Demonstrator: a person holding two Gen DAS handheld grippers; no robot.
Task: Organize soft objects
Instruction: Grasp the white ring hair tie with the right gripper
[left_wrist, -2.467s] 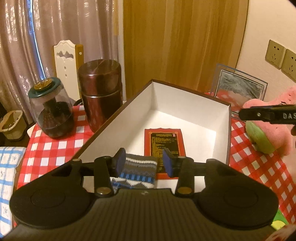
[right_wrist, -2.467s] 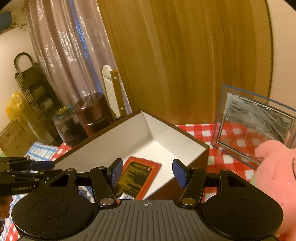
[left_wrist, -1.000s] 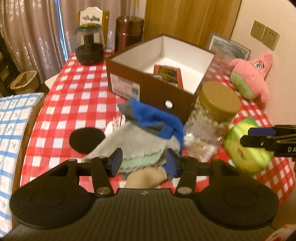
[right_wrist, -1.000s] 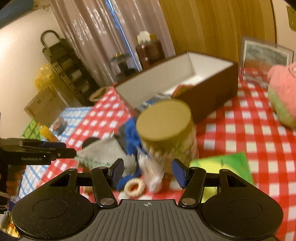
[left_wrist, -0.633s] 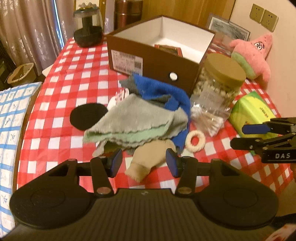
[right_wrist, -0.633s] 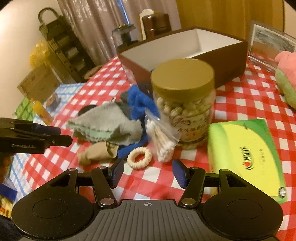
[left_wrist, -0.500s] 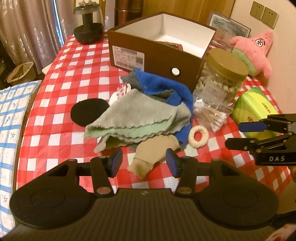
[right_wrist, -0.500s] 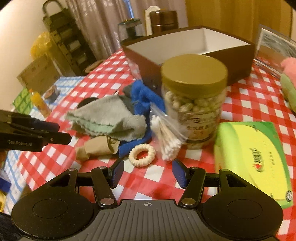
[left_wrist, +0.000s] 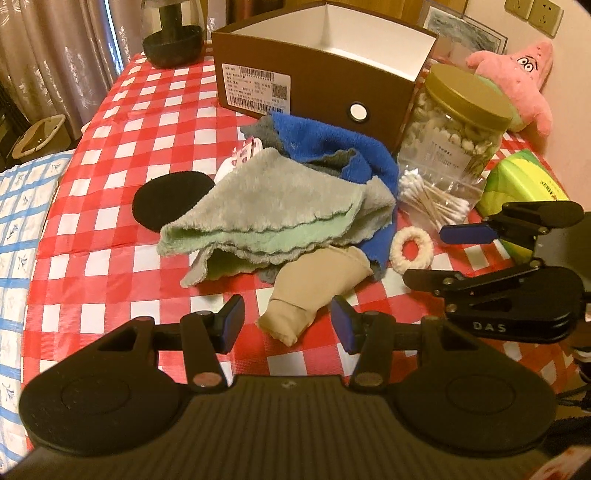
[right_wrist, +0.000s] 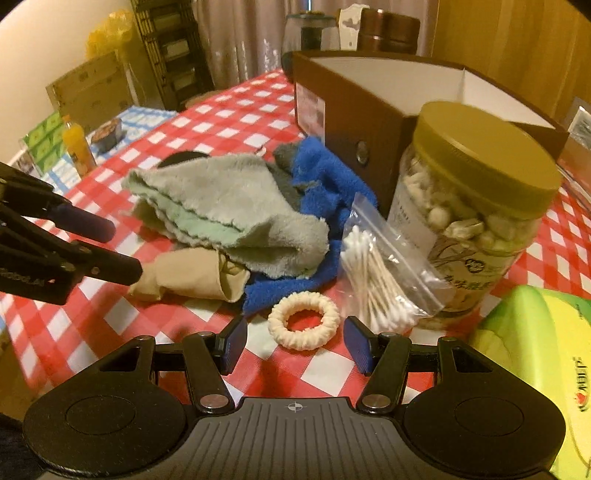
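A pile of soft things lies on the red checked cloth: a grey-green towel, a blue cloth, a beige sock and a cream scrunchie. My left gripper stands open low over the sock's near end, which shows between its fingers without touching the pads. My right gripper is open just short of the scrunchie. Behind the pile stands the open brown box. A pink starfish plush lies at the far right.
A jar with a gold lid and a bag of cotton swabs sit right of the pile. A green tissue pack lies beyond them. A black round pad lies left of the towel.
Both grippers have drawn back from the box and sunk toward the pile. The sock's end now lies between the left fingers and the scrunchie sits just ahead of the right ones.
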